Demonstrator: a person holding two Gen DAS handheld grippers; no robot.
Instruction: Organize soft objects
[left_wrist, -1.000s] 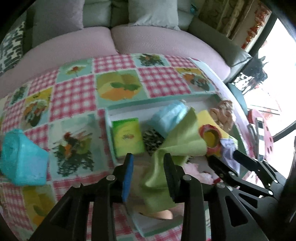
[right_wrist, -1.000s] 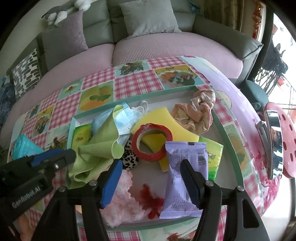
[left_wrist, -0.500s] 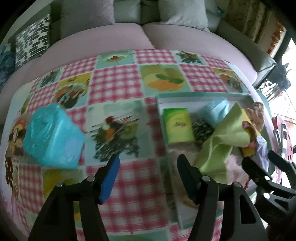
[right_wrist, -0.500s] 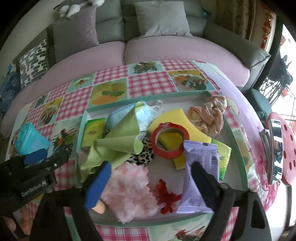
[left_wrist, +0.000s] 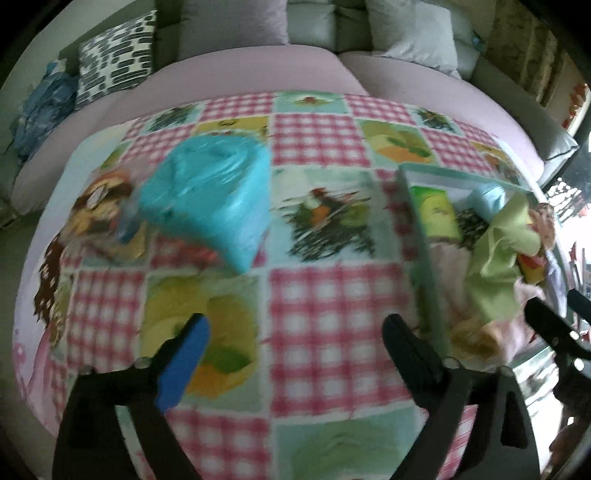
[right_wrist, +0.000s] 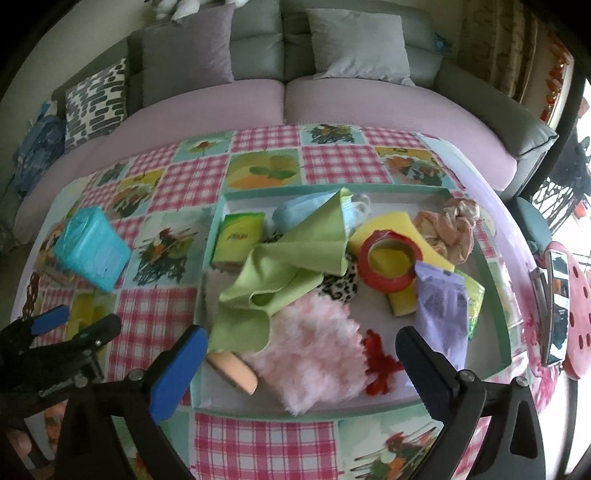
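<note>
Right wrist view: sofa (right_wrist: 280, 99) behind a table under a checked tablecloth (right_wrist: 184, 177). On it, a tray (right_wrist: 506, 314) holds a green cloth (right_wrist: 295, 258), pink fluffy pad (right_wrist: 317, 358), purple packet (right_wrist: 443, 317) and red tape roll (right_wrist: 391, 258). A blue tissue pack (right_wrist: 90, 253) lies left of the tray. Right gripper (right_wrist: 299, 354) above the pad and left gripper (left_wrist: 295, 339) over bare tablecloth: jaws opening, nothing between them.

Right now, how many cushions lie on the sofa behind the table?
3: a black-and-white patterned cushion at the left end, a plain mauve cushion beside it, and a light grey cushion on the right. More may be hidden outside the view.
</note>
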